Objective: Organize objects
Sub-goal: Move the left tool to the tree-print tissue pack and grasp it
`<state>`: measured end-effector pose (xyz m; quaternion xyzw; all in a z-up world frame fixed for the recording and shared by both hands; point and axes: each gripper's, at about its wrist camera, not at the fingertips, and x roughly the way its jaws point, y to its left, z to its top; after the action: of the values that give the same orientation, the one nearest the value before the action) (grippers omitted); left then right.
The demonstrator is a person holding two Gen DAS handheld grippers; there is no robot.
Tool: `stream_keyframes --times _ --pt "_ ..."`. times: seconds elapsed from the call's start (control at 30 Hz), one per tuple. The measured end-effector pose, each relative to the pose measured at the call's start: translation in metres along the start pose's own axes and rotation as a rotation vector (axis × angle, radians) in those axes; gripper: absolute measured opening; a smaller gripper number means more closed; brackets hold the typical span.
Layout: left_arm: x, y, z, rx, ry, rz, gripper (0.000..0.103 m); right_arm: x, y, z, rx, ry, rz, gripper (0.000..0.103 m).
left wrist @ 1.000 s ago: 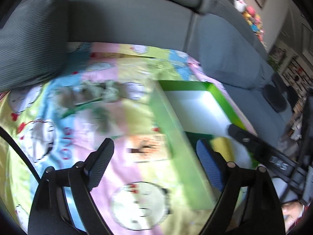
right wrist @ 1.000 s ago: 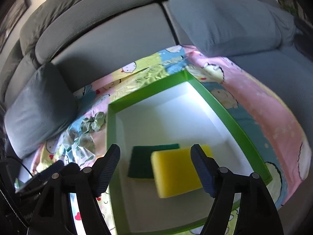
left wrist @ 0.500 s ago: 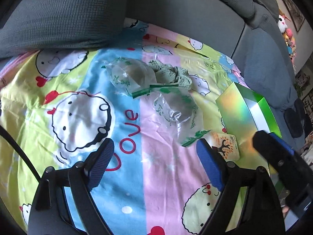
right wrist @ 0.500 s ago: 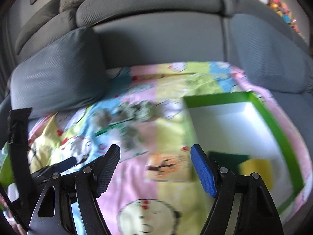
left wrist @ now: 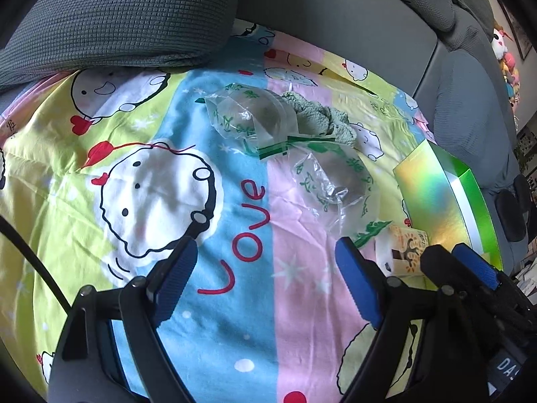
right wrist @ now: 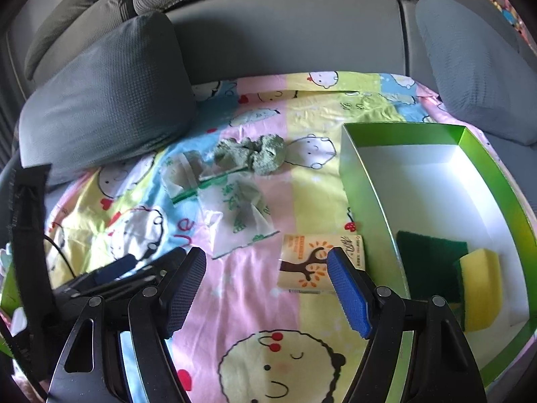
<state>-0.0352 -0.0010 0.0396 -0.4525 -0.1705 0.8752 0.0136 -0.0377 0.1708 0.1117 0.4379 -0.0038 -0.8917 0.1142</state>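
A green box (right wrist: 402,131) with a white floor lies at the right on the cartoon sheet and holds a yellow sponge (right wrist: 480,288) and a dark green scouring pad (right wrist: 426,258). A tissue pack (right wrist: 315,262) lies just left of the box, also in the left wrist view (left wrist: 406,248). Two clear plastic bags (left wrist: 248,117) (left wrist: 332,178) and a green cloth (left wrist: 319,121) lie in the middle. My left gripper (left wrist: 265,278) is open and empty above the sheet. My right gripper (right wrist: 268,288) is open and empty, its right fingertip over the tissue pack.
Grey sofa cushions (right wrist: 107,100) (right wrist: 476,67) flank the sheet at left and right, with the sofa back (right wrist: 285,27) behind. The right gripper shows at the left wrist view's lower right (left wrist: 470,268). The box's shiny outer wall (left wrist: 433,198) faces the left gripper.
The right gripper swung left from over the box to over the tissue pack. The left gripper swung left from the box and settled over the bags and sheet.
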Motion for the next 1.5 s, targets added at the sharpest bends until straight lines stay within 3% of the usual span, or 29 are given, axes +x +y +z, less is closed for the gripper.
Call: stream_keyframes --times 0.23,0.53,0.9,1.07,1.17,1.27,1.5 --pt "0.003 -0.006 -0.001 0.013 0.015 -0.008 0.083 0.003 -0.012 0.000 0.017 0.022 -0.029 0.076" --pt "0.005 -0.017 -0.002 0.026 0.020 -0.047 0.083 0.004 -0.028 0.000 0.058 0.042 0.003 0.076" --pt "0.011 -0.041 -0.009 0.068 0.061 -0.142 0.083 0.000 -0.060 0.003 0.137 0.065 -0.035 0.076" --pt "0.023 -0.060 -0.011 0.101 0.085 -0.189 0.082 -0.002 -0.071 0.004 0.185 0.067 0.034 0.076" --pt "0.033 -0.063 -0.010 0.097 0.097 -0.197 0.075 -0.001 -0.068 0.003 0.175 0.074 0.021 0.076" --pt "0.042 -0.059 -0.011 0.070 0.127 -0.225 0.063 -0.003 -0.069 0.003 0.206 0.081 0.067 0.076" --pt "0.039 -0.055 -0.008 0.086 0.121 -0.203 0.062 -0.005 -0.060 0.002 0.221 0.101 0.156 0.065"
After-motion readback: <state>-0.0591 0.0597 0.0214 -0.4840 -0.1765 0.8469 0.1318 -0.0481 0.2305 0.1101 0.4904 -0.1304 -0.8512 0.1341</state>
